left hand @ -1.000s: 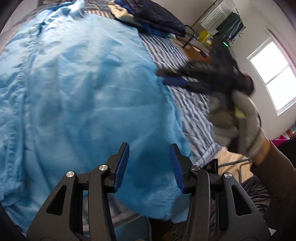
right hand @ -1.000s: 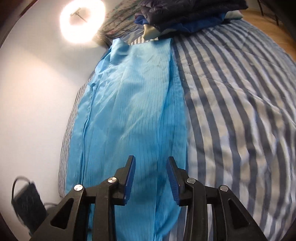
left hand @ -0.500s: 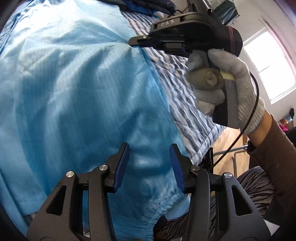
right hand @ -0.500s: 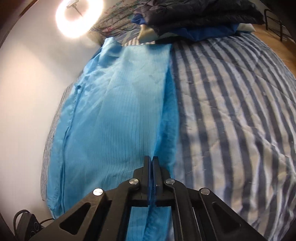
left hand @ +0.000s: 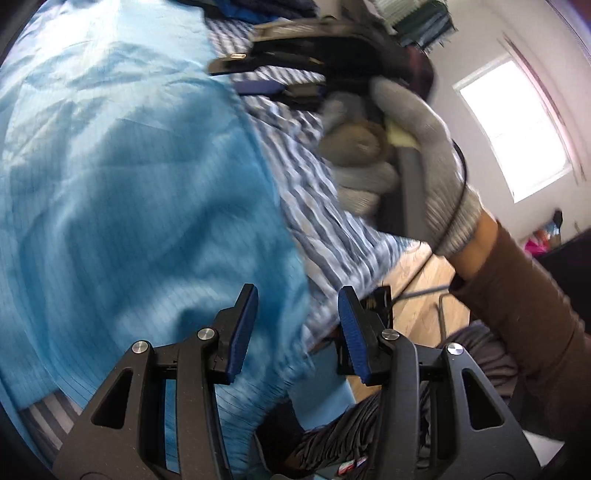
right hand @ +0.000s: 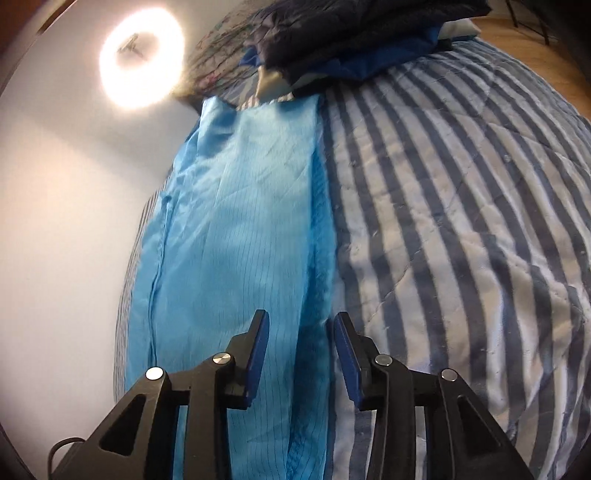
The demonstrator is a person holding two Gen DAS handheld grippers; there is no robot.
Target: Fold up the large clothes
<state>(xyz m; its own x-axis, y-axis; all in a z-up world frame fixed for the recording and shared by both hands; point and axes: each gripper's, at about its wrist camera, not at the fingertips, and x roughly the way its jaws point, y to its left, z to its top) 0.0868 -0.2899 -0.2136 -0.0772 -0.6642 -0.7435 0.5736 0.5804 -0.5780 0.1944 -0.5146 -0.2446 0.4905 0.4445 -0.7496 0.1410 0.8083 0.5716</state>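
In the left wrist view, the left gripper point(left hand: 297, 332) hangs over the near edge of the blue garment point(left hand: 129, 192), which lies on the striped bed cover point(left hand: 314, 192); its jaws are released, gripping nothing. A gloved hand point(left hand: 417, 158) holds the right gripper point(left hand: 258, 79).

In the right wrist view, the right gripper point(right hand: 299, 356) jaws are opening above the garment's right edge point(right hand: 236, 236), not pressing it. Dark folded clothes point(right hand: 351, 33) lie at the far end.

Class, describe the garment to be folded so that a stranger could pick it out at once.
Start at the bed with the blue-and-white striped quilt. The light blue garment lies lengthwise along its left side in the right wrist view. Unlike the dark clothes pile at the far end, it is spread flat, shiny and finely pinstriped.
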